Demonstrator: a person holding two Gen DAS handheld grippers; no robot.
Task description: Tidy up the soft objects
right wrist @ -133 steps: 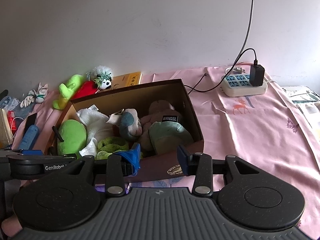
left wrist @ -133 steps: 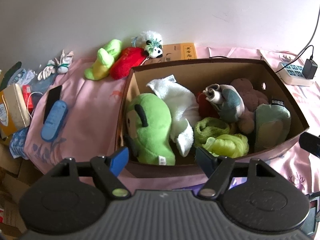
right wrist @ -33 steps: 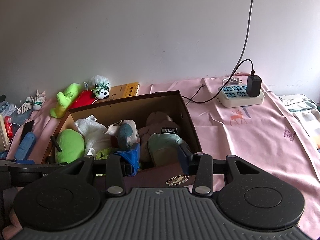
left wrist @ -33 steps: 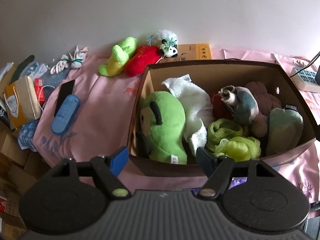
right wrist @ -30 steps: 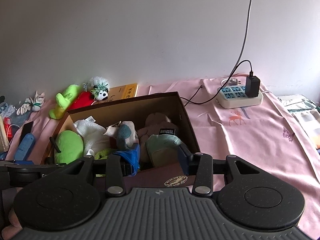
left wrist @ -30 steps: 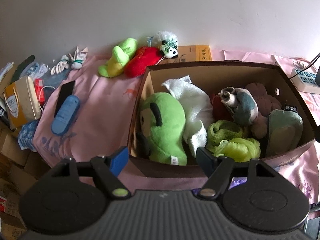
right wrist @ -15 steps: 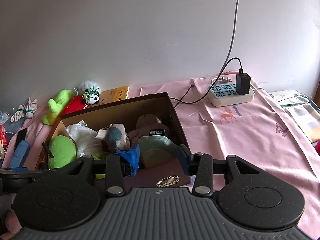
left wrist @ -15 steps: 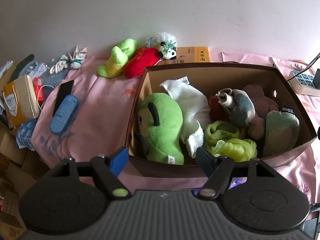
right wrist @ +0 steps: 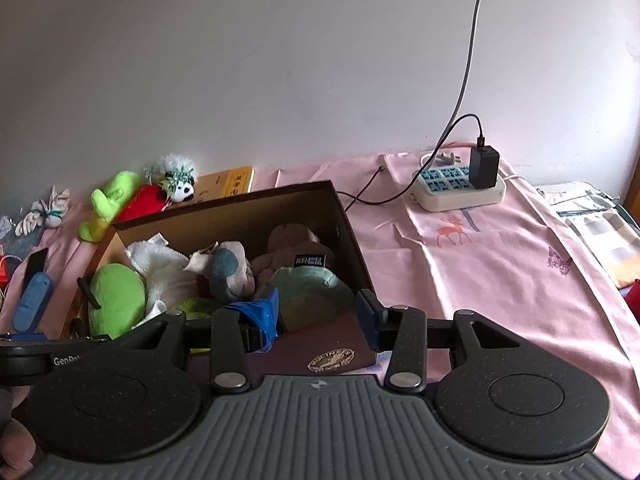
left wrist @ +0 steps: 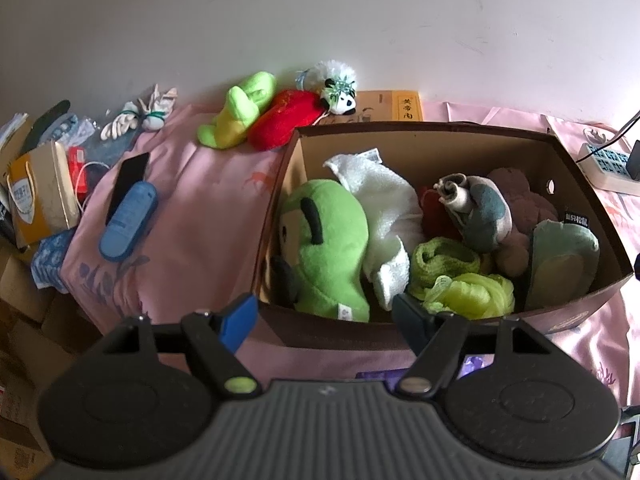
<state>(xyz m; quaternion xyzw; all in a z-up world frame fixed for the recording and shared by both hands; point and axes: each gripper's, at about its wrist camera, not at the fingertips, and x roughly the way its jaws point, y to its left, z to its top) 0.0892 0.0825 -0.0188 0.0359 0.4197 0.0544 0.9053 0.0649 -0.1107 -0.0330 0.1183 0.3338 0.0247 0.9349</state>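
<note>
Your left tool (left wrist: 325, 314) hangs before the cardboard box (left wrist: 448, 130), jaws apart, empty. Your right tool (right wrist: 318, 312) straddles the box's near right corner, parted, gripping nothing. Green plush (left wrist: 326, 244) lies inside the box; red plush (left wrist: 286, 122) sits behind it.

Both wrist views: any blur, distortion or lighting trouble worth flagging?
Left wrist view: strong fisheye bend, dark vignette corners, cardboard box sharp, edges softer. Right wrist view: same curvature, daylight from the right washing the wall, power strip clear, no motion blur.
</note>
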